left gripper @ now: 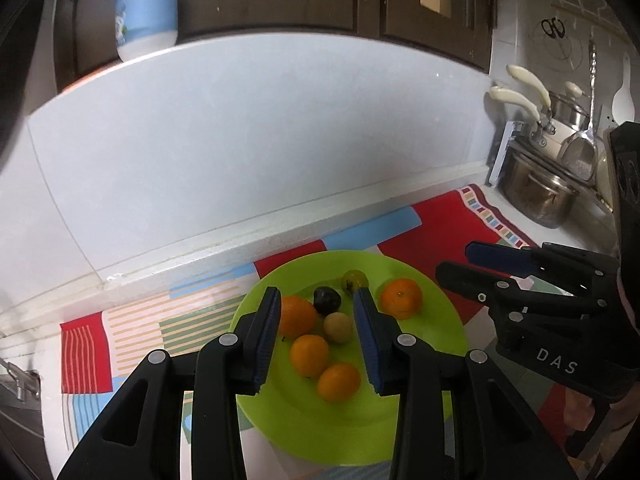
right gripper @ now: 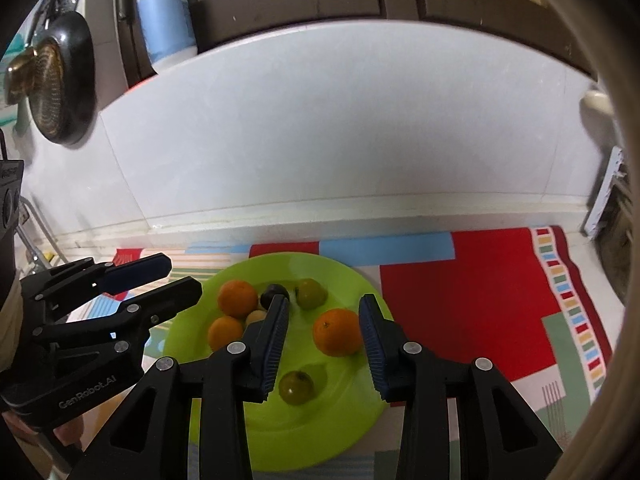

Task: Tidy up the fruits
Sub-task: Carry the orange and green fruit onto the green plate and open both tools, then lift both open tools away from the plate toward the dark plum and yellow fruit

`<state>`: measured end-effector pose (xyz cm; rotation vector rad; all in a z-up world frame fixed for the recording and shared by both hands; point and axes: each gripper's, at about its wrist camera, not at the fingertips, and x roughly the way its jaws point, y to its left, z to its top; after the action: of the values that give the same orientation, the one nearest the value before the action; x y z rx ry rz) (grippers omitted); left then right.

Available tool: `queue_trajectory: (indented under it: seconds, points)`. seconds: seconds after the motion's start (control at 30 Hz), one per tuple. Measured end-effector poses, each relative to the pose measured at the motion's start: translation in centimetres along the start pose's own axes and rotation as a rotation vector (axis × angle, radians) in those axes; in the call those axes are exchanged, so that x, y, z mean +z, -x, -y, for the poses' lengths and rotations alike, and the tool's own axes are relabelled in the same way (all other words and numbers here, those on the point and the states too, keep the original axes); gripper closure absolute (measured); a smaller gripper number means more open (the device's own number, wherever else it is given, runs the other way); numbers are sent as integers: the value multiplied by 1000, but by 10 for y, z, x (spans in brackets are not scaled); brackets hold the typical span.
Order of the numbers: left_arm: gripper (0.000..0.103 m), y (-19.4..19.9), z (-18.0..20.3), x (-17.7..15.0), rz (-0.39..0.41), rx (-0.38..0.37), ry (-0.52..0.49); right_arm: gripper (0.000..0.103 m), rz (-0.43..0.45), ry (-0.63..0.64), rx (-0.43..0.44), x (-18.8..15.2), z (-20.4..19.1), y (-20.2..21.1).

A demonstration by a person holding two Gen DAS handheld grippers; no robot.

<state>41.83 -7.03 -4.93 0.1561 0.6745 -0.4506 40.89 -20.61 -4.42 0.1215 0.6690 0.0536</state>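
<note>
The left gripper [left gripper: 316,336] hangs above the near half of a green plate [left gripper: 432,344], its blue-padded fingers [left gripper: 267,336] set apart with nothing clamped between them. In the left wrist view the gap frames three fruits lying on the plate below: a small tan fruit [left gripper: 338,327] and two oranges, one orange [left gripper: 309,355] toward the plate's middle and another [left gripper: 338,381] nearer its near edge. A third orange [left gripper: 298,316] shows just past the left finger, partly hidden by it. Behind these, toward the plate's far edge, lie a dark plum [left gripper: 327,300] and a greenish fruit [left gripper: 354,280].

The right gripper [right gripper: 323,344] hovers over the right side of the same plate, its fingers [right gripper: 276,344] likewise parted and holding nothing. Through its gap a lone orange [right gripper: 337,332] sits close to the right finger without any contact that can be seen, and a green fruit [right gripper: 296,388] lies lower in the gap, near the left finger's tip and toward the plate's near edge.

Each gripper appears in the other's view, side by side over the plate and not touching.

The plate rests on a patterned cloth [right gripper: 472,300] of red, blue and striped patches spread on the white surface [left gripper: 560,236] against a pale tiled wall [right gripper: 340,128]. At the surface's right end stand steel pots [left gripper: 536,196] with cream handles; a blue-and-white bottle [right gripper: 168,12] stands on the ledge above the wall.
</note>
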Motion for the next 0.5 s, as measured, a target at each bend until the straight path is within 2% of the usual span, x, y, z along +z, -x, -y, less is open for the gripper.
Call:
queue_trajectory:
  seconds: [0.5]
  points:
    - [56,62,8,-13,57,-4,1,65,53,14,-12,-11,-23,61]
